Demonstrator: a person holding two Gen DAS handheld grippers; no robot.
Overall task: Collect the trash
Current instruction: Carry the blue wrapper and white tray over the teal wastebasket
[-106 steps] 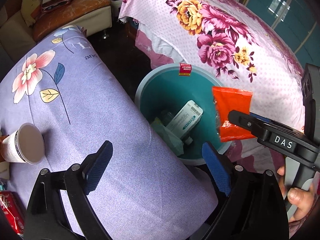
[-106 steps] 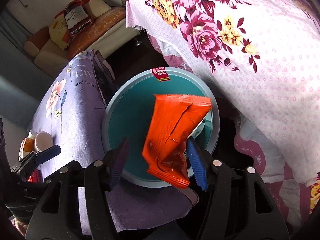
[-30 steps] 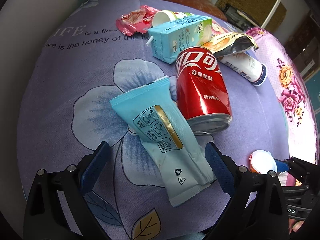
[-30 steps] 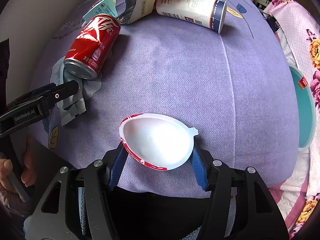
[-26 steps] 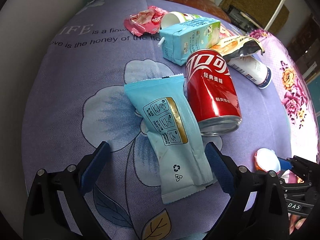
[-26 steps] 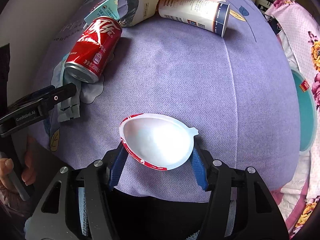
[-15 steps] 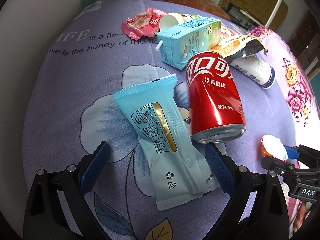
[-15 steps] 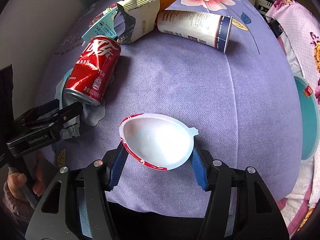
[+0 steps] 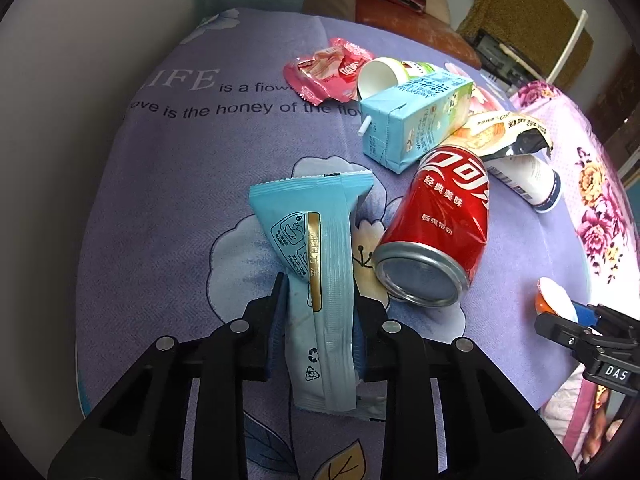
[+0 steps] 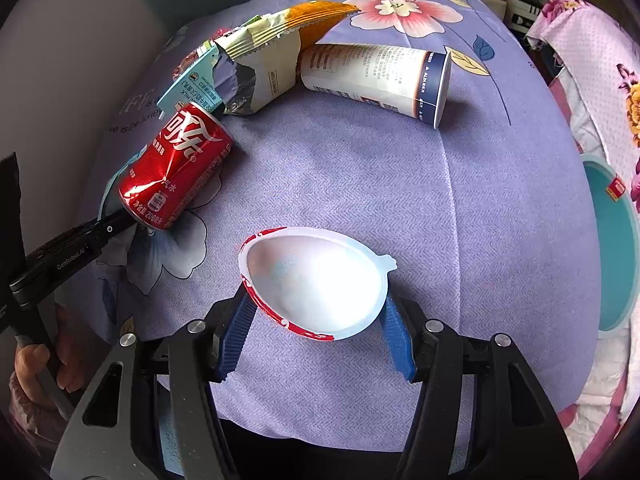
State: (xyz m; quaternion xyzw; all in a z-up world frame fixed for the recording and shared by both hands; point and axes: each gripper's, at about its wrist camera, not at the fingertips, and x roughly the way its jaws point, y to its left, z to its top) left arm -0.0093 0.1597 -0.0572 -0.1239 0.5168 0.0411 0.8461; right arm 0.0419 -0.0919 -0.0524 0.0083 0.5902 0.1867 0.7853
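Observation:
My left gripper is shut on a light blue wrapper that lies lengthwise between its jaws on the purple cloth. A dented red cola can lies right of it, also in the right wrist view. My right gripper is shut on a white plastic cup with a red rim, held just above the cloth; it also shows at the right edge of the left wrist view. The teal trash bin is at the far right, below the table edge.
More trash lies at the back: a blue milk carton, a pink wrapper, a paper cup, a torn snack bag and a white paper cup on its side. A pink floral cloth lies right.
My left gripper has closed its jaws onto the blue wrapper, which now lies straight between them. My right gripper still holds the white cup; the view has shifted slightly.

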